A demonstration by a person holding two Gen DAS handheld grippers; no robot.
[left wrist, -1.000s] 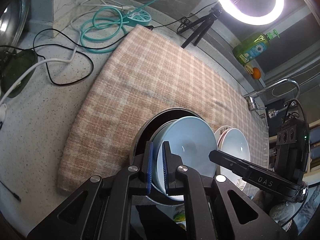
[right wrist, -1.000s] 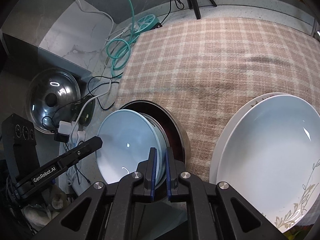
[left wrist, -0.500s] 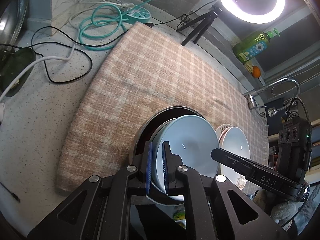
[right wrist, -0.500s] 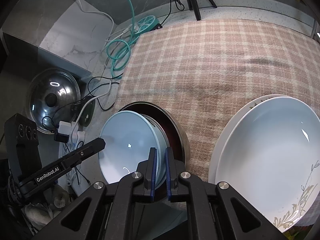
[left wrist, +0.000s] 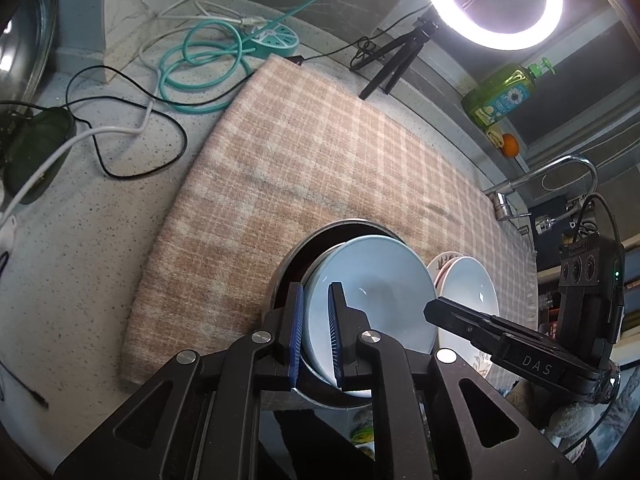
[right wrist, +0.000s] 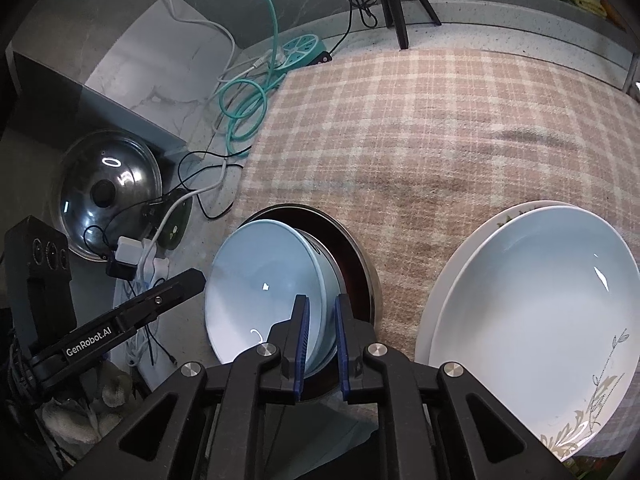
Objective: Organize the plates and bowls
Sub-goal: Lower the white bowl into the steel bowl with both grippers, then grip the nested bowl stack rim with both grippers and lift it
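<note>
On the speckled counter [left wrist: 80, 280], a plaid cloth [left wrist: 320, 152] lies flat.

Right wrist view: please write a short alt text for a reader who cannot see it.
The right tongs, their jaws opening, straddle the rim of a pale blue bowl sitting in a metal bowl on a checked cloth. Stacked white plates lie to the right; the left tongs reach in from the left.

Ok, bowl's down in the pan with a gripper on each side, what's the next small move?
Probably finish opening both and back off. The blue bowl sits nested in the metal pan, and the left gripper and right gripper are opening, jaws astride its rim.
</note>
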